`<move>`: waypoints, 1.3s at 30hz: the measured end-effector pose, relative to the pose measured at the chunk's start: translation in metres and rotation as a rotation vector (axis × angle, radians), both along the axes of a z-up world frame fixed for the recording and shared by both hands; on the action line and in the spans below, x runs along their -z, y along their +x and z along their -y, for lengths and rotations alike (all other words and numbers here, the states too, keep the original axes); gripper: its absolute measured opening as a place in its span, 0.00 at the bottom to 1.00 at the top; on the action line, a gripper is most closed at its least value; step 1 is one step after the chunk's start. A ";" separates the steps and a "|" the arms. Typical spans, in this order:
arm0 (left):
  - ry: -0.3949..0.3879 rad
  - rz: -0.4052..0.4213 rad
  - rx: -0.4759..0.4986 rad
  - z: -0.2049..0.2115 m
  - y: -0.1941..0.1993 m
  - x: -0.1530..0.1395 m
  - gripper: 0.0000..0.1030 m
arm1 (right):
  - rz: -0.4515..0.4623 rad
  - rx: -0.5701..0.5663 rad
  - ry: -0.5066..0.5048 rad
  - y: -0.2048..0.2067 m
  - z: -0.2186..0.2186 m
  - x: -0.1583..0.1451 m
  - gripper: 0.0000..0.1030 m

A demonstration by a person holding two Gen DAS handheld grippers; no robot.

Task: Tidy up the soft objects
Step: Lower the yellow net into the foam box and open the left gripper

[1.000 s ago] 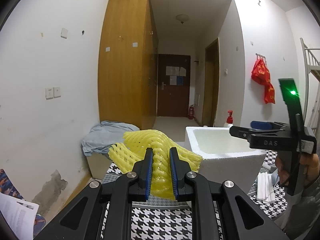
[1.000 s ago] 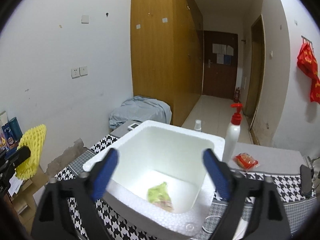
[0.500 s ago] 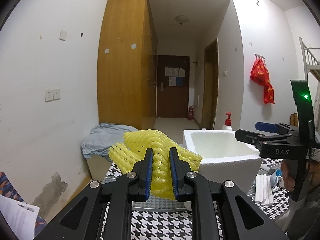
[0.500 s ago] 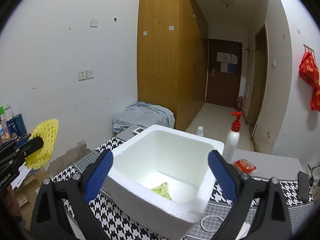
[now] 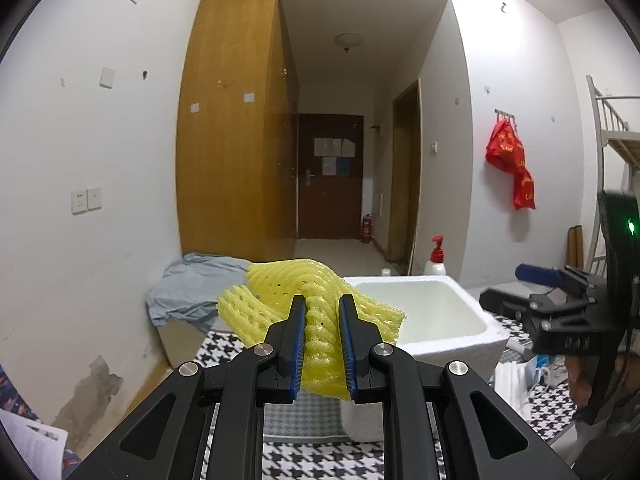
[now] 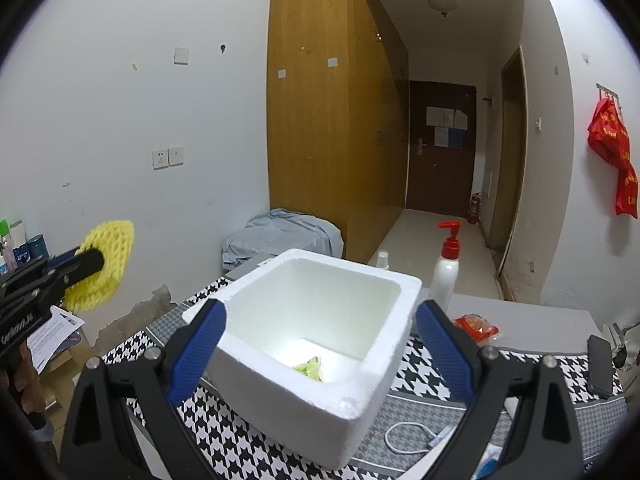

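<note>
yellow foam net (image 5: 308, 312) pinched in left gripper (image 5: 322, 320), right gripper (image 6: 320, 332) spread wide above white foam box (image 6: 320, 320)

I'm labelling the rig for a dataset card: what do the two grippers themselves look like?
Both are matte black plastic with linkage arms joined by silver round-headed bolts. The left gripper has narrow fingers lined with ribbed blue pads. The right gripper carries broader, textured blue pads; seen from the left view, its body shows pale lettering and a green light.
</note>
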State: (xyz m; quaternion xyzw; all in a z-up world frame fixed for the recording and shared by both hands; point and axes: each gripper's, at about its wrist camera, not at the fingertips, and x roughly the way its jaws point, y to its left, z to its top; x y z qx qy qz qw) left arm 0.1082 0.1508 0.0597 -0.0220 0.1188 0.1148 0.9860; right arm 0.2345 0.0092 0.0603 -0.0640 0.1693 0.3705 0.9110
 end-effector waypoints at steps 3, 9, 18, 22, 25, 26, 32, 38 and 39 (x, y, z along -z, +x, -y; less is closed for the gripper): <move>0.000 0.005 0.030 0.006 0.006 -0.005 0.17 | 0.010 0.009 0.002 -0.004 0.007 0.001 0.96; 0.001 0.007 0.082 0.015 0.023 -0.013 0.17 | 0.025 0.019 0.003 -0.012 0.024 0.005 1.00; 0.019 -0.009 0.159 0.033 0.051 -0.019 0.17 | 0.014 0.095 0.010 -0.013 0.055 0.013 1.00; 0.020 -0.020 0.190 0.041 0.063 -0.017 0.17 | 0.007 0.133 0.008 -0.013 0.068 0.016 1.00; 0.015 -0.027 0.210 0.045 0.071 -0.014 0.17 | 0.004 0.163 0.009 -0.013 0.078 0.018 1.00; 0.013 -0.029 0.214 0.046 0.073 -0.013 0.17 | 0.003 0.173 0.008 -0.013 0.080 0.018 1.00; 0.002 -0.048 0.250 0.049 0.087 -0.009 0.17 | -0.006 0.232 0.003 -0.013 0.096 0.023 1.00; -0.017 -0.072 0.281 0.048 0.101 -0.005 0.17 | -0.018 0.283 0.000 -0.016 0.107 0.027 1.00; -0.017 -0.073 0.285 0.048 0.102 -0.005 0.17 | -0.020 0.291 0.000 -0.016 0.107 0.027 1.00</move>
